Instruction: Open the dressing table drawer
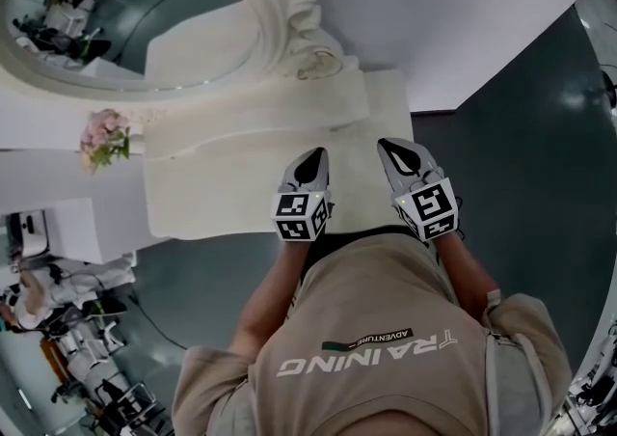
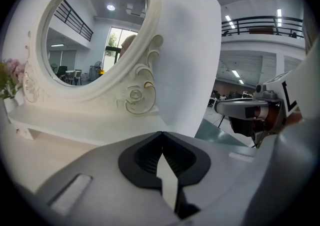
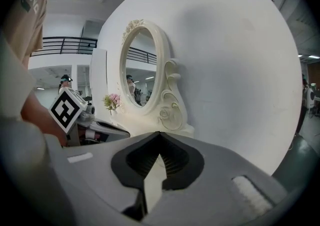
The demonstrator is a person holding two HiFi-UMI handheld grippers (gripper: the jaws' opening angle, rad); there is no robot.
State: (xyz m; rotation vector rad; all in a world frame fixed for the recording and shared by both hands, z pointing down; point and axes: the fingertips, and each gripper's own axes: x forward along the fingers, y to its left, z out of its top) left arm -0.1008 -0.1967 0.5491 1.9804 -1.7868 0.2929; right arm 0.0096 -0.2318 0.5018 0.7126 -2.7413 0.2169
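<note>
The cream dressing table (image 1: pixel 222 183) stands below me, its oval mirror (image 1: pixel 135 19) at the upper left. Its drawer is hidden under the top in every view. My left gripper (image 1: pixel 314 156) hovers over the near edge of the top, jaws shut with nothing between them. My right gripper (image 1: pixel 389 147) hangs beside it to the right, also shut and empty. In the left gripper view the closed tips (image 2: pixel 161 133) point at the mirror's carved base (image 2: pixel 135 95). The right gripper (image 3: pixel 160 133) faces the mirror (image 3: pixel 140 70) from the side.
A small pot of pink flowers (image 1: pixel 104 140) sits on the left of the table top. A white wall (image 1: pixel 463 10) backs the table. Dark grey floor (image 1: pixel 521 164) lies to the right. A person and stands with equipment (image 1: pixel 58 299) are at the lower left.
</note>
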